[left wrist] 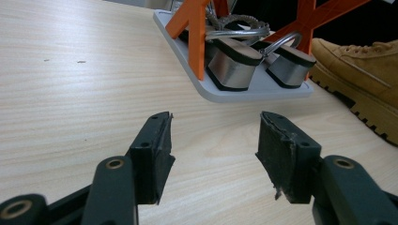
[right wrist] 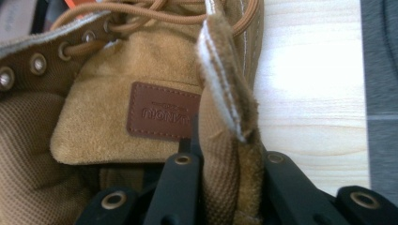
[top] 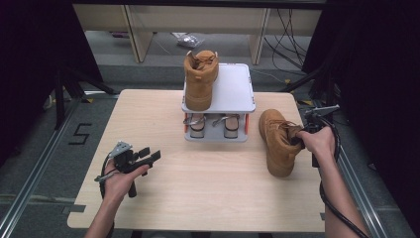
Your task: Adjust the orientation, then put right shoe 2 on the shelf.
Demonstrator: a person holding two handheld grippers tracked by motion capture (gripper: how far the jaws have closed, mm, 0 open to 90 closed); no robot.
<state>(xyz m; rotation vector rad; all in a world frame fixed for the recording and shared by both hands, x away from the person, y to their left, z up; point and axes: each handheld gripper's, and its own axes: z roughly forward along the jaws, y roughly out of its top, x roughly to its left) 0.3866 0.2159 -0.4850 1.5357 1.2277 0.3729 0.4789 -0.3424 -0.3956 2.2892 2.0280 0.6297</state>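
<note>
A: Starting at the lower left of the high view, what is the left gripper (top: 148, 154) doing?

B: It rests over the pale wooden table (top: 148, 114) with its jaws standing wide apart and nothing between them. In its own view the gap frames bare tabletop, with the rack ahead.

A: And in the middle?

B: A grey two-tier shoe rack with orange struts (top: 220, 106). Its upper shelf carries one tan suede lace-up boot (top: 200, 79), upright on the left half; the right half is bare. The lower shelf holds a pair of silver strappy block-heel sandals (top: 213, 126), side by side.

A: Then the right side?

B: The second tan suede boot (top: 278, 144) stands on the table just right of the rack, toe toward the lower edge of the frame. The right gripper (top: 300, 138) has its jaws pinched nearly together on the boot's collar; its own view shows one jaw inside the opening, the other outside, the padded edge (right wrist: 230, 183) clamped between.

A: How should that lift go, in your judgement?

B: The grip looks close to the rim, so I'd squeeze firmly, raise it straight, keep the sole level, and clear the rack's edge before setting it beside its mate on the free half.
</note>
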